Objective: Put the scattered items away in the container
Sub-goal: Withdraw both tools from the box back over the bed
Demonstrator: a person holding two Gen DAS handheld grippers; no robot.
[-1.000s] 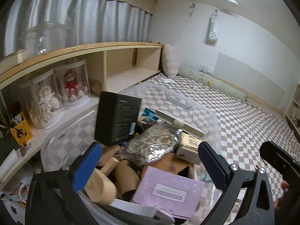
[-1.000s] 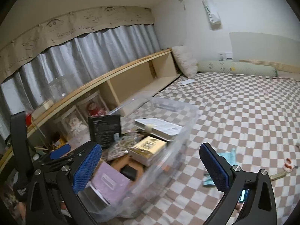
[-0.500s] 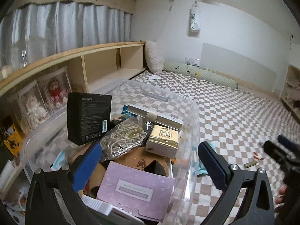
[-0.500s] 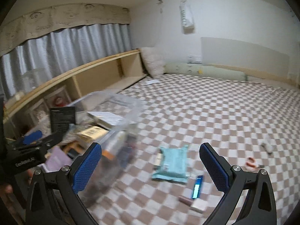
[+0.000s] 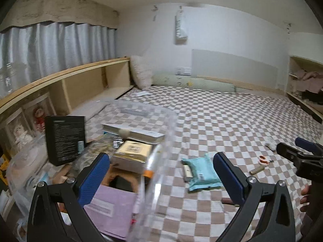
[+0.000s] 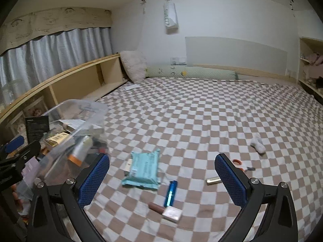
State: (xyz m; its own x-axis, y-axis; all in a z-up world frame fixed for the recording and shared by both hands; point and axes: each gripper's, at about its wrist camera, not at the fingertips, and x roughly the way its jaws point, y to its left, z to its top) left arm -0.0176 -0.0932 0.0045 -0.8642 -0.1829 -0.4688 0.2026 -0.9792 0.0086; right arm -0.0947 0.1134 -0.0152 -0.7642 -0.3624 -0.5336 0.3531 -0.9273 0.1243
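Both grippers, left [image 5: 161, 173] and right [image 6: 161, 173], gape empty. Your clear bin [image 6: 88, 109] looks well stocked; beside it the teal wipes pack [image 6: 142, 172], blue tube [image 6: 170, 193] and scissors [image 6: 241, 165] remain.

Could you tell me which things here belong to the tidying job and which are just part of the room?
Job:
clear container
teal packet
blue tube
scissors
gold lighter
white sock

Just there:
pillow
green bolster
curtain
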